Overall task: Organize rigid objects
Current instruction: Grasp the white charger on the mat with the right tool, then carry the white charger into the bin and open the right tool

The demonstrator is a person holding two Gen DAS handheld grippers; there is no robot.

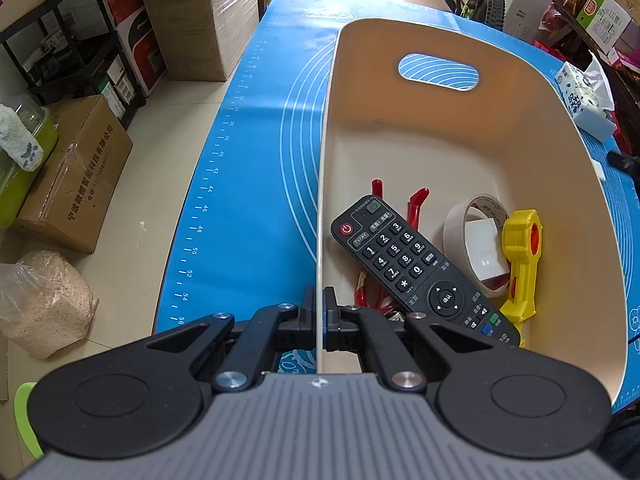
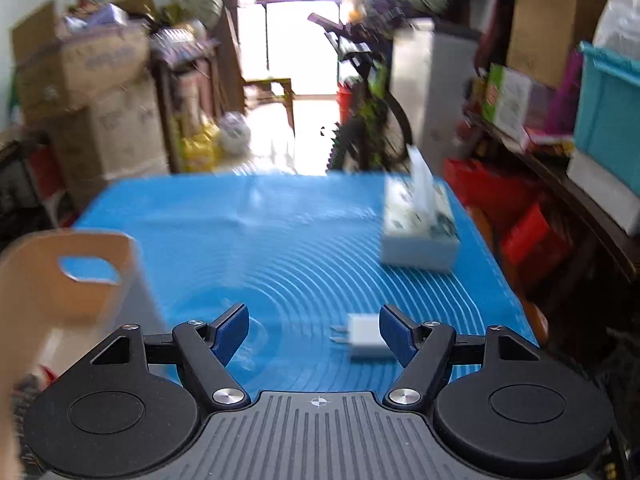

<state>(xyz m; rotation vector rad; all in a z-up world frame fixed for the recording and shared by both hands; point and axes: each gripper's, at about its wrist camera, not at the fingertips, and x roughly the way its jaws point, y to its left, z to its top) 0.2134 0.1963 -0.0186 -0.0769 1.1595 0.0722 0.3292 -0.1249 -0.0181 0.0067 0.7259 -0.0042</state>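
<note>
My left gripper point(image 1: 319, 312) is shut on the near left wall of a beige bin point(image 1: 440, 140) that stands on the blue mat point(image 1: 248, 160). Inside the bin lie a black remote point(image 1: 412, 268), a roll of tape point(image 1: 476, 240), a yellow toy tool point(image 1: 520, 260) and a red-handled tool point(image 1: 416, 204) partly under the remote. My right gripper point(image 2: 314, 334) is open and empty, just above the mat point(image 2: 288, 240). A white plug adapter point(image 2: 366, 338) lies on the mat between its fingers, close to the right fingertip point(image 2: 394, 334). The bin point(image 2: 68, 280) shows blurred at the left.
A tissue box point(image 2: 418, 232) stands on the mat's far right; it also shows in the left wrist view point(image 1: 586, 100). Cardboard boxes point(image 1: 76, 176), a black shelf point(image 1: 72, 40) and a bag point(image 1: 44, 304) stand on the floor left of the table. A bicycle point(image 2: 368, 120) stands beyond the table.
</note>
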